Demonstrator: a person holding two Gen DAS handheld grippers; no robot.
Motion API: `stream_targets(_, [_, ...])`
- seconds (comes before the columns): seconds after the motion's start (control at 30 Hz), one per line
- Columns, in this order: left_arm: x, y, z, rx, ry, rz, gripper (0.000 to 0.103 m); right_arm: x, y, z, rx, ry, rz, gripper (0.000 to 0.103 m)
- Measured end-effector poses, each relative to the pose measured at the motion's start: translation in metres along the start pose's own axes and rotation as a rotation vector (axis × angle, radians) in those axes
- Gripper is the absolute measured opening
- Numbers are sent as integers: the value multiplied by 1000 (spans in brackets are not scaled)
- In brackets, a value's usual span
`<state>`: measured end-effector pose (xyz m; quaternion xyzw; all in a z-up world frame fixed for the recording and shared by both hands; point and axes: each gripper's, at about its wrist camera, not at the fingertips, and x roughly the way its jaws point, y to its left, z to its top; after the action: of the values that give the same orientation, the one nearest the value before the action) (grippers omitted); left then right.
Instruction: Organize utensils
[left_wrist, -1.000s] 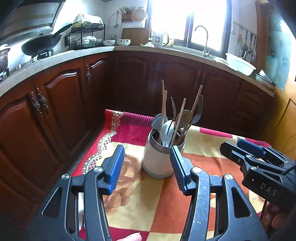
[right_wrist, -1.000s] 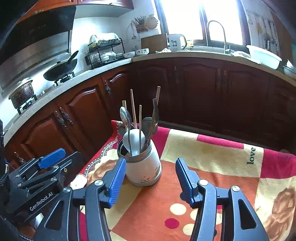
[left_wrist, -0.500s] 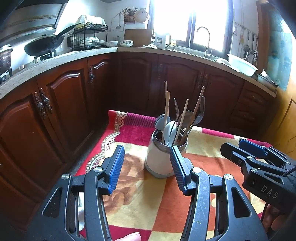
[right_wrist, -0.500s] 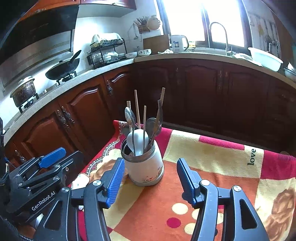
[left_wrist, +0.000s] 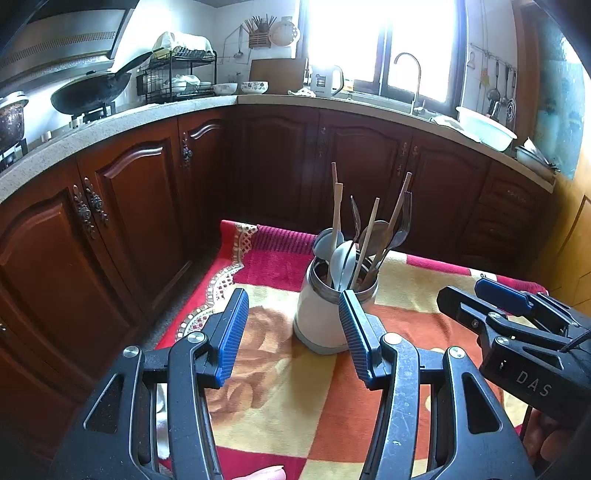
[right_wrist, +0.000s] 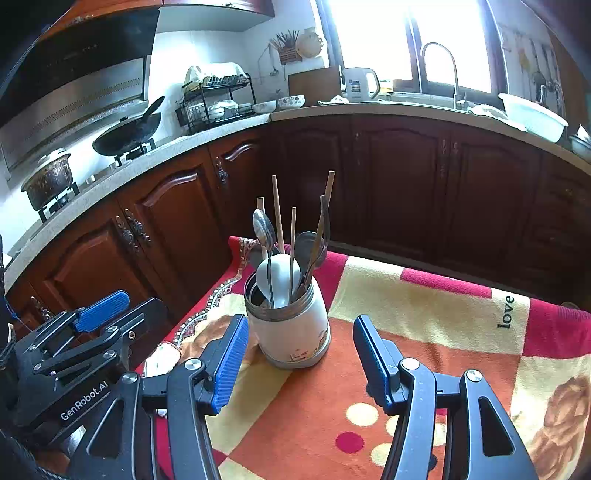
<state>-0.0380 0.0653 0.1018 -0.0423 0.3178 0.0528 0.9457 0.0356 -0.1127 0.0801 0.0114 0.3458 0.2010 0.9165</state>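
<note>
Left wrist view centres on the utensil holder (left_wrist: 325, 314), a white jar with a metal rim that stands upright on a patterned blanket (left_wrist: 295, 406) covering the worktop. Spoons (left_wrist: 341, 262), a fork (left_wrist: 400, 229) and wooden chopsticks (left_wrist: 336, 210) stick up out of the holder, leaning in different directions. A small coloured print runs low on the holder's wall in the right wrist view, too small to read.

Nearest the holder, the left tongs (left_wrist: 291, 332) hang open just in front of it, blue pads apart and nothing between them. To the holder's right in that view the right tongs (left_wrist: 476, 299) show from the side, with "DAS" in pale letters on the black body. From the right wrist view the right tongs (right_wrist: 299, 360) also stand open and empty just short of the holder, and the left tongs (right_wrist: 107, 317), off to the holder's left, carry "GenRobot.AI" on their side.

On the blanket well to the holder's right the word "love" (right_wrist: 506, 312) is woven sideways. Behind the holder run dark wooden cabinets (left_wrist: 140, 206) under a pale counter, with a wok (left_wrist: 92, 92) and a white kettle (left_wrist: 327, 81) whose label cannot be read.
</note>
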Motion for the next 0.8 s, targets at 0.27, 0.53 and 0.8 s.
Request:
stream_targets(0.27, [-1,0,1,-1,3,3,51,2,2,0,-6,4,2,57])
stream_targets(0.53, [0,1,2,-1,5,4,51,5,4,1,-10,12,7,57])
stream_targets(0.8, [3,2,1,-7,12,5,51,8,5,1,-8,15,11,57])
